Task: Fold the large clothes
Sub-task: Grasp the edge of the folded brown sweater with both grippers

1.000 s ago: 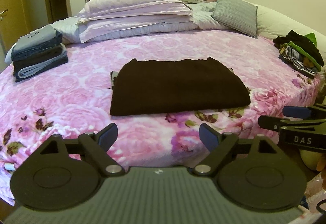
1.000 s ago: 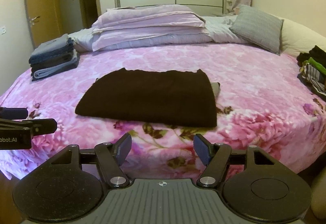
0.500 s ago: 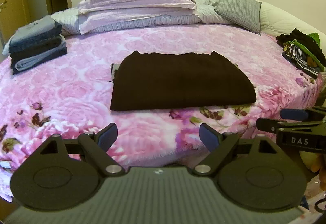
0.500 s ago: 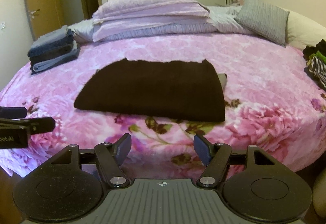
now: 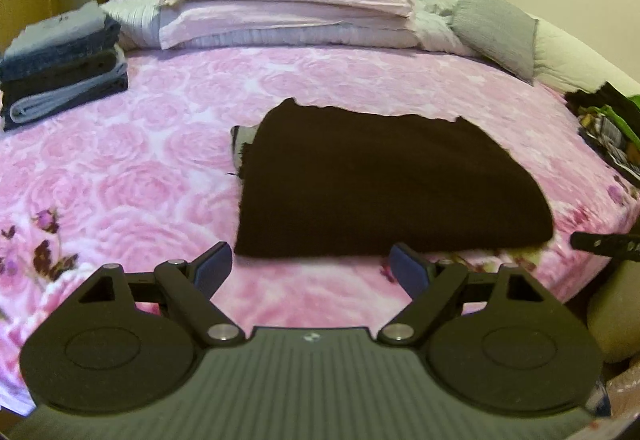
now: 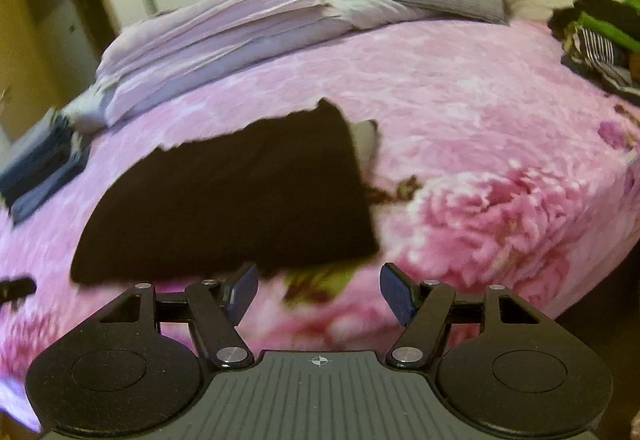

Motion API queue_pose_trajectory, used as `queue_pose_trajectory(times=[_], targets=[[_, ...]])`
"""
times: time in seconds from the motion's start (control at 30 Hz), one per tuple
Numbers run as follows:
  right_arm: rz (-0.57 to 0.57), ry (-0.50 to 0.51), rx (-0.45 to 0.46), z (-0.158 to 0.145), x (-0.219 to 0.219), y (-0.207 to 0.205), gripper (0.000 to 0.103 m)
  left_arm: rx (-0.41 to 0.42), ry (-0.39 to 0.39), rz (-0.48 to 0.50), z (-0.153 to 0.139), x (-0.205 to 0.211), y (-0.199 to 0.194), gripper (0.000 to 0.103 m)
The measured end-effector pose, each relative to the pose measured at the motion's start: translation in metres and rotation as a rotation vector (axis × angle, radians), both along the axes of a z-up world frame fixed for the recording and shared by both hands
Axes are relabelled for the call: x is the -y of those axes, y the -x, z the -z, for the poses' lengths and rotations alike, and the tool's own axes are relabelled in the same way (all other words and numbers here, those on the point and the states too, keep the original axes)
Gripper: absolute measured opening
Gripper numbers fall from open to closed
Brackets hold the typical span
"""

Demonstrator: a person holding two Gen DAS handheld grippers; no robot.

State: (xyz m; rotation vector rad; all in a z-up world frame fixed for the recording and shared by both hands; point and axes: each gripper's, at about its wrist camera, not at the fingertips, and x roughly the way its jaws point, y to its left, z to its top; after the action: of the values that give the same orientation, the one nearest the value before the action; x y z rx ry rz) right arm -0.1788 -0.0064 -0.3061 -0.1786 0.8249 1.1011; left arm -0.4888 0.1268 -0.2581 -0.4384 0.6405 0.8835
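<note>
A dark brown garment, folded into a flat rectangle, lies in the middle of the bed on a pink flowered blanket. A grey scrap sticks out from under one end. My left gripper hovers just short of the garment's near edge, over its left half. Its jaws are closing slightly, with nothing between them. In the right wrist view the garment appears tilted. My right gripper is open and empty, just off the garment's near right corner.
A stack of folded jeans sits at the bed's far left. Folded lilac bedding and a grey pillow lie at the head. A heap of unfolded clothes lies at the right edge.
Both grippers have moved forward and down toward the brown garment, which now looks larger and nearer. The right view has rolled, so the bed looks slanted.
</note>
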Motion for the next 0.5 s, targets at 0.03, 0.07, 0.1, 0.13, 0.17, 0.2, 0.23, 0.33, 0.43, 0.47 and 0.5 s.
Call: queue_pose_trajectory(times=[0.03,0.07,0.1,0.13,0.17,0.2,0.23,0.33,0.43,0.47,0.5], targets=[[0.011,-0.011,-0.015,0.003,-0.006,-0.009,0.065,0.007,0.009,-0.005,0.005,-0.012,-0.002,0.079],[0.029,-0.017,-0.032,0.007,-0.012,-0.019,0.065,0.012,0.019,-0.009,0.008,-0.021,-0.003,0.077],[0.045,-0.029,-0.054,0.011,-0.018,-0.029,0.065,0.014,0.029,-0.013,0.012,-0.031,-0.004,0.074],[0.054,-0.051,-0.08,0.015,-0.024,-0.04,0.065,0.025,0.039,-0.013,0.017,-0.042,-0.006,0.073],[0.071,-0.069,-0.11,0.021,-0.031,-0.051,0.065,0.04,0.052,-0.015,0.02,-0.051,-0.007,0.071],[0.088,-0.079,-0.139,0.026,-0.037,-0.06,0.065,0.053,0.07,-0.021,0.024,-0.061,-0.008,0.068],[0.105,-0.095,-0.181,0.033,-0.043,-0.07,0.065,0.074,0.094,-0.026,0.03,-0.074,-0.008,0.066],[0.127,-0.147,-0.316,0.051,-0.059,-0.094,0.065,0.136,0.163,-0.057,0.043,-0.106,-0.006,0.059],[0.149,-0.156,-0.414,0.067,-0.072,-0.112,0.065,0.169,0.201,-0.08,0.052,-0.127,-0.003,0.059],[0.153,-0.175,-0.437,0.07,-0.074,-0.116,0.064,0.189,0.223,-0.082,0.055,-0.134,-0.001,0.059],[0.152,-0.191,-0.463,0.072,-0.076,-0.121,0.064,0.21,0.25,-0.084,0.058,-0.141,0.001,0.059]])
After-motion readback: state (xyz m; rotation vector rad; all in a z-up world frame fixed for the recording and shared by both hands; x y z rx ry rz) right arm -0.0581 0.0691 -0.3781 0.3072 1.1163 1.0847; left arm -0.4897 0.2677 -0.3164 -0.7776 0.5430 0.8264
